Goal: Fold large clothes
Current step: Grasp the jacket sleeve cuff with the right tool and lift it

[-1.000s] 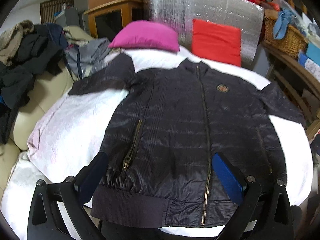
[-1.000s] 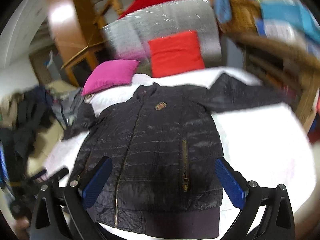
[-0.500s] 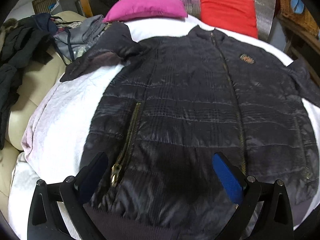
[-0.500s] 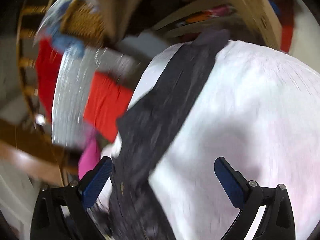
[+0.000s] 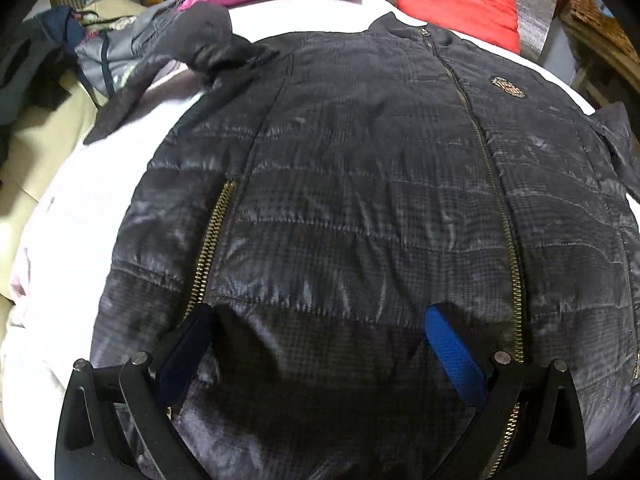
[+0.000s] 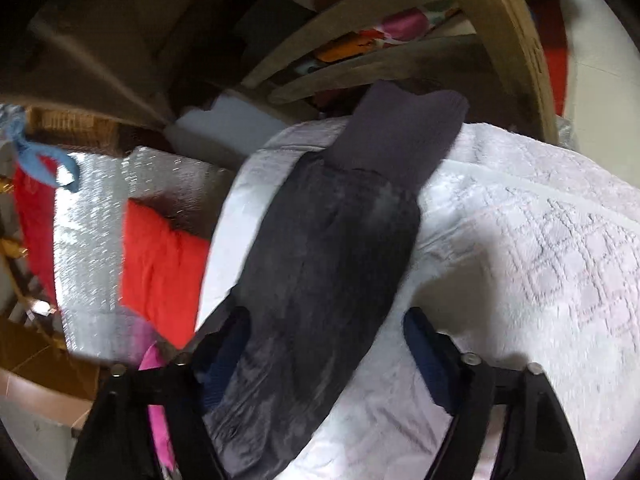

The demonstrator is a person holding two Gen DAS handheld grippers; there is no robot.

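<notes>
jacket lying flat, zipped, on the white bed | we are judging it light, puffy, slippery | left tongs spread above its hem | right tongs narrowing astride its sleeve, not yet pinching | we are favouring the ribbed cuff

The jacket is a dark quilted garment with a slight sheen, laid flat and face up. A brass-coloured front zipper is closed up to the short stand collar. An angled pocket zipper sits on one front panel; a small embroidered badge sits on the chest. One sleeve extends straight outward and ends in a ribbed knit cuff. The opposite sleeve lies bunched near the shoulder.
</notes>
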